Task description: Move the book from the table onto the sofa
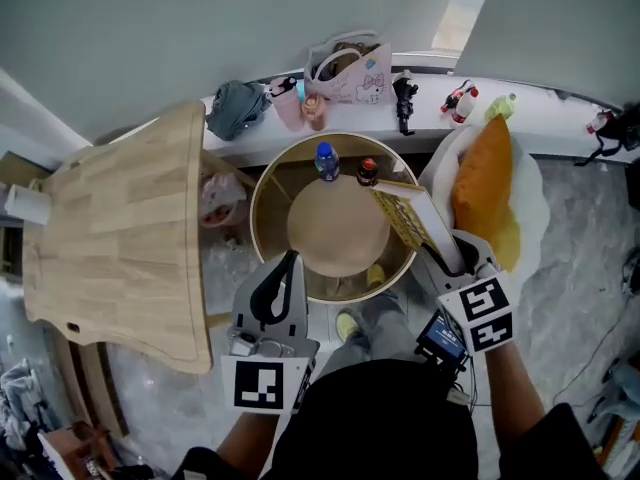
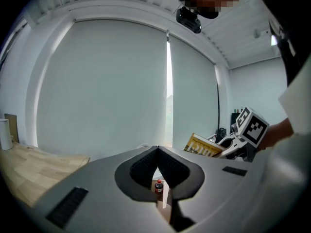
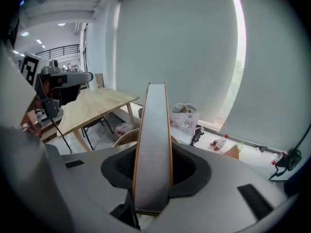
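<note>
At my far left stands a long wooden counter [image 1: 120, 228] with a white roll [image 1: 27, 204] at its outer end. Behind it, a grey cloth [image 1: 236, 106] and a pink bag [image 1: 352, 70] lie on the window ledge [image 1: 560, 108].

My left claw [image 1: 292, 258] hangs over the near rim of the round counter [image 1: 335, 226]. Its tips are pressed together and it grips nothing. In the left gripper view the pads [image 2: 141, 166] meet at the front, and through the small gap behind them I see a red-capped bottle [image 2: 158, 186].

On the far side of the round counter, a blue-capped bottle [image 1: 326, 160] stands just beside the red-capped bottle.

My right claw [image 1: 447, 253] is clenched on the book [image 1: 410, 213]. The book is off the counter, held tilted in the air above the round counter's right edge, with its yellow cover facing up. In the right gripper view its page edge [image 3: 153, 149] runs straight up between the two pads, which press on both faces.

Just to the right of the book is the sofa [image 1: 532, 193], pale, with an orange cushion [image 1: 483, 183] leaning on it. The book is near the cushion but does not rest on the sofa.
</note>
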